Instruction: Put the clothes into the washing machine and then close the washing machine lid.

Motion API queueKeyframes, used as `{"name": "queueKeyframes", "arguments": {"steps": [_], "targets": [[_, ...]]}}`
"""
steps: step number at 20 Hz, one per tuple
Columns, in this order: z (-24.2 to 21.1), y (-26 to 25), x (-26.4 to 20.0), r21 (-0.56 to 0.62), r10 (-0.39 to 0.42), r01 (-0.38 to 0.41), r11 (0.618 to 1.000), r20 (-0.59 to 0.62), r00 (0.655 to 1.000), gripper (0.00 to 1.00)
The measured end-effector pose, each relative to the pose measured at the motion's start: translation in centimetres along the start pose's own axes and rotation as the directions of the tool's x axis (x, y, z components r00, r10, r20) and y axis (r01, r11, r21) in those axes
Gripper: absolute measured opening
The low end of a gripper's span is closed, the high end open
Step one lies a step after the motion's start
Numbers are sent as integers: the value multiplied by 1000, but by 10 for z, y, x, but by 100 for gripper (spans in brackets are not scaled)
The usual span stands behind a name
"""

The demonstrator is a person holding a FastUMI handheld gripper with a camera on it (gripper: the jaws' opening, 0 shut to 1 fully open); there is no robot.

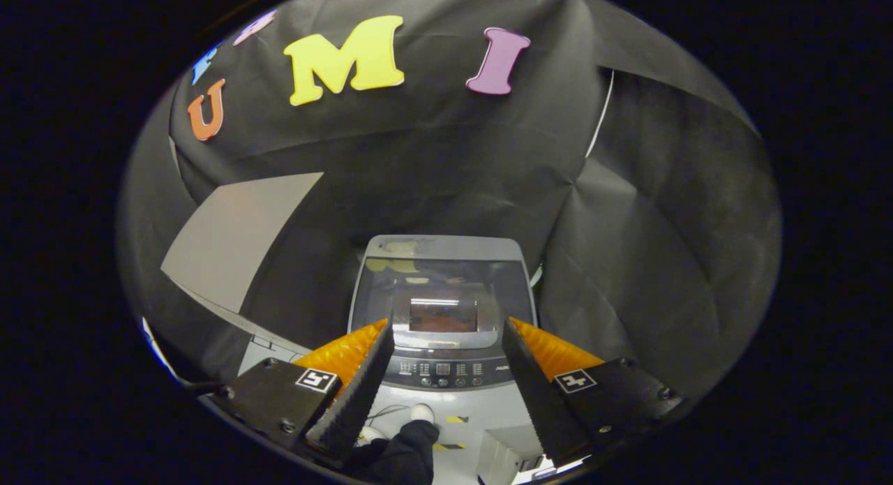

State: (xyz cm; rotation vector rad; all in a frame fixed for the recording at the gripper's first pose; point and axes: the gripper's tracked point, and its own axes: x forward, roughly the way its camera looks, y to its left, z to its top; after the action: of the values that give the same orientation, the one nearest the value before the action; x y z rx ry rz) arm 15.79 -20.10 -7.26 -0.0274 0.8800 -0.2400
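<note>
Hovering gripper (445, 331) fingers apart; washing machine (442, 310) lid down, ahead

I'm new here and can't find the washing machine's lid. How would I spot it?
Look past the open gripper to the grey washing machine. Its lid is the dark glossy panel on top, behind the button strip, and it is down.

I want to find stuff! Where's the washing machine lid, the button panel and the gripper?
washing machine lid (442, 289), gripper view, its dark glass top.
button panel (441, 373), gripper view, middle of its buttons.
gripper (444, 340), gripper view, open gap midway between its fingertips.
</note>
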Motion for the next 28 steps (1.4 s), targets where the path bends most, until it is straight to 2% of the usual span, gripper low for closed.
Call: {"name": "queueKeyframes", "arguments": {"steps": [3,6,8,12,18,23,25,27,28], "targets": [[10,0,-23,23,-3,2,1000,68,998,98],[25,8,-55,9,8,-10,1000,196,981,98],[36,13,-84,-21,11,-5,1000,313,950,98],[17,18,-135,-47,41,-22,999,458,888,98],[-58,-13,-237,-91,50,5,996,594,803,98],[-133,-27,-320,-94,117,-72,993,670,733,98],[-162,-29,-337,-107,144,-96,990,681,718,98],[-194,-22,-355,-137,204,-152,979,689,695,98],[-208,-23,-357,-141,213,-160,977,683,699,98]]}}
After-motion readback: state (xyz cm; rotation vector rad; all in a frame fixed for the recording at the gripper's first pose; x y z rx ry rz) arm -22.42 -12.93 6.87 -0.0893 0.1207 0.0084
